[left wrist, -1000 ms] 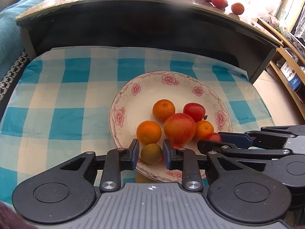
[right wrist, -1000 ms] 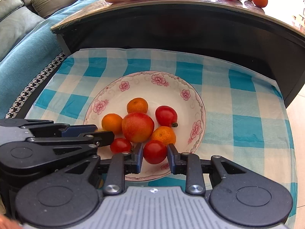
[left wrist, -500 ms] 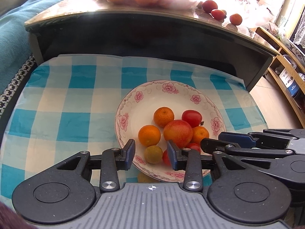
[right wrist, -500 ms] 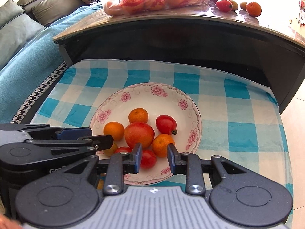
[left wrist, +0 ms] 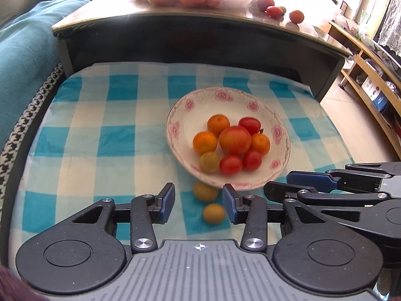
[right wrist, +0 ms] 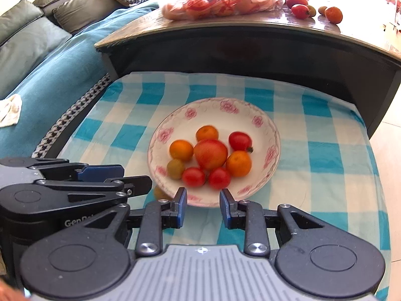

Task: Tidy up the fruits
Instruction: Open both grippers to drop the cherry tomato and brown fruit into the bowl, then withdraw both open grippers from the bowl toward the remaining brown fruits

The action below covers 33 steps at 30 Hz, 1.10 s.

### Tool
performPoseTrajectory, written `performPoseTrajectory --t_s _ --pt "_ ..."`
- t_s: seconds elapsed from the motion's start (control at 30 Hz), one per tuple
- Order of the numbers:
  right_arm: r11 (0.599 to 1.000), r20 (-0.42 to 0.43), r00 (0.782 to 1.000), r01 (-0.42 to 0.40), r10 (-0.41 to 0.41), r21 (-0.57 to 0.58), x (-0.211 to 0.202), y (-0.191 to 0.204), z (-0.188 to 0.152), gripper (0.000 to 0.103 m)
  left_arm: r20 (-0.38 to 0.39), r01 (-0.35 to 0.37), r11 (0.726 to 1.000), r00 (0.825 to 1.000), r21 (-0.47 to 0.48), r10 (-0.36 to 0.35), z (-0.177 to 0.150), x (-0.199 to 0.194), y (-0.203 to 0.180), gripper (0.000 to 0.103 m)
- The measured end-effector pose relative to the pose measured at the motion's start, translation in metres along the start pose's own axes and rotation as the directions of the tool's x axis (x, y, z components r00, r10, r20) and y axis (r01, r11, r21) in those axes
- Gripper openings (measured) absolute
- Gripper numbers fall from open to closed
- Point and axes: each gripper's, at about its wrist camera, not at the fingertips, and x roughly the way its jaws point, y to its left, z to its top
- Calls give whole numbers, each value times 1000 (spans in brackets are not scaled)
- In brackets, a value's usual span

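Note:
A white plate with pink flowers (left wrist: 225,97) (right wrist: 250,115) sits on a blue checked cloth and holds several fruits: oranges, red tomatoes, one large red-orange fruit (left wrist: 235,140) (right wrist: 210,153) and a small yellow-green fruit (left wrist: 209,162) (right wrist: 176,168). Two small yellow fruits (left wrist: 205,191) (left wrist: 213,213) lie on the cloth just in front of the plate. My left gripper (left wrist: 198,202) is open and empty, its jaws on either side of those two fruits, above them. My right gripper (right wrist: 203,207) is open and empty at the plate's near rim.
A dark coffee table (left wrist: 200,37) (right wrist: 250,47) stands behind the cloth, with a bag of fruit (right wrist: 220,0) and loose fruits (left wrist: 275,11) on top. A teal sofa (right wrist: 50,70) lies to the left. Wooden shelves (left wrist: 371,75) stand at the right.
Both grippers have pulled back from the plate and opened wider. The yellow-green fruit and a red tomato they were around now rest on the plate. Two yellow fruits on the cloth came into view.

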Motion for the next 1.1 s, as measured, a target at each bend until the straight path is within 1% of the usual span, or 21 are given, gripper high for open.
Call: performPoseTrajectory --t_s 0.1,0.2,0.33,0.47,0.77,1.1 --pt "1000 -16 1000 -5 5 -1 -2 4 -10 34 -7 9 1000 1000 -5 -9 -5 -3 6 54" --pt "1000 -36 999 -8 8 -4 0 9 -18 34 -7 14 1000 1000 -7 -14 -6 -5 10 57" --pt "1000 -54 998 -15 15 2 6 15 -24 34 -12 22 1000 1000 -13 -22 -6 -5 15 58" --pt "1000 -54 998 -13 13 0 12 22 -22 34 -16 30 999 999 -16 -30 -7 -4 18 60" --pt "1000 -80 997 -1 0 -9 24 33 -19 34 -30 15 999 999 -38 -16 -15 -3 35 61" --pt "1000 -82 996 24 -25 -11 35 45 -16 34 -17 16 997 1000 -75 -18 -21 -12 57 62"
